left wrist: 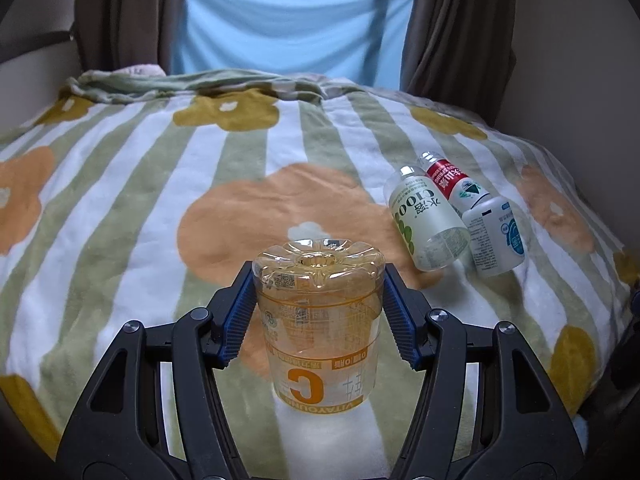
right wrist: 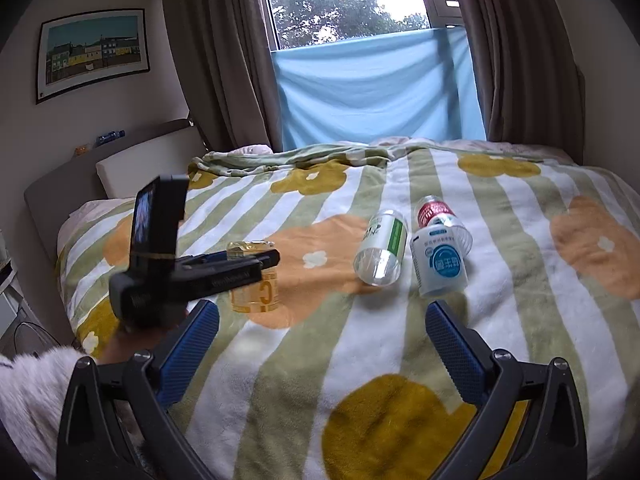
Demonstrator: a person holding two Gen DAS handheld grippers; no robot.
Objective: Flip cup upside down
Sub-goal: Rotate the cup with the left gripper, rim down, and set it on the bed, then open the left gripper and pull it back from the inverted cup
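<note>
A clear plastic cup (left wrist: 318, 320) with orange print stands upside down on the striped flowered blanket (left wrist: 120, 208), base up and its "C" inverted. My left gripper (left wrist: 318, 312) is shut on the cup, blue pads (left wrist: 236, 320) pressing both sides. In the right wrist view the cup (right wrist: 256, 280) sits at the left with the left gripper (right wrist: 236, 270) around it. My right gripper (right wrist: 322, 344) is open and empty above the blanket (right wrist: 400, 340), nearer the bed's front edge.
Three cut bottle cups lie on their sides at the right: a green-labelled one (left wrist: 426, 220), a red-labelled one (left wrist: 452, 182) and a white-blue one (left wrist: 494, 234). Brown curtains (right wrist: 224, 60) and a blue cloth (right wrist: 376, 92) hang behind. A headboard (right wrist: 72, 184) stands at the left.
</note>
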